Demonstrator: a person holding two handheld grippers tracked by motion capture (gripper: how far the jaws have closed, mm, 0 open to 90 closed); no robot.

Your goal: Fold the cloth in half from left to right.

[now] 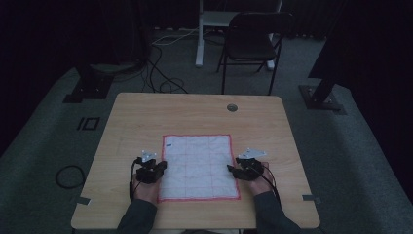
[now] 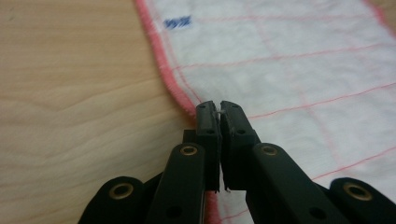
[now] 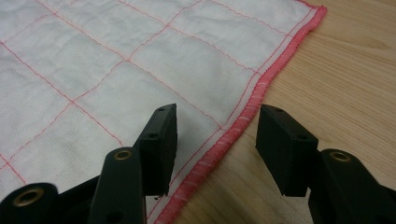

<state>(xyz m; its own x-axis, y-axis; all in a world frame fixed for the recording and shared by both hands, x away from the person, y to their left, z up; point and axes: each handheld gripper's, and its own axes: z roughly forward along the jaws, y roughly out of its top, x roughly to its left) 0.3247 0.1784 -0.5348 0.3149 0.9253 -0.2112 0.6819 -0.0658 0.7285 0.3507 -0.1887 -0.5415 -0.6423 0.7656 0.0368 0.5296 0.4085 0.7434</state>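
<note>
In the dim high view the white red-gridded cloth (image 1: 198, 167) lies flat mid-table (image 1: 146, 112) between both tools, the left gripper (image 2: 218, 109) pinched tight on its red-hemmed left edge, the right gripper (image 3: 217, 140) gaping astride the right hem, unclamped.

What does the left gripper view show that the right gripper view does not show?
Left gripper view alone: the left gripper with jaws shut on the cloth's red edge, and a small blue mark near that hem.

Right gripper view alone: the right gripper with jaws open, one on each side of the red hem, not pressing it.

Both: the white cloth with thin red grid lines, lying on the wooden table.
</note>
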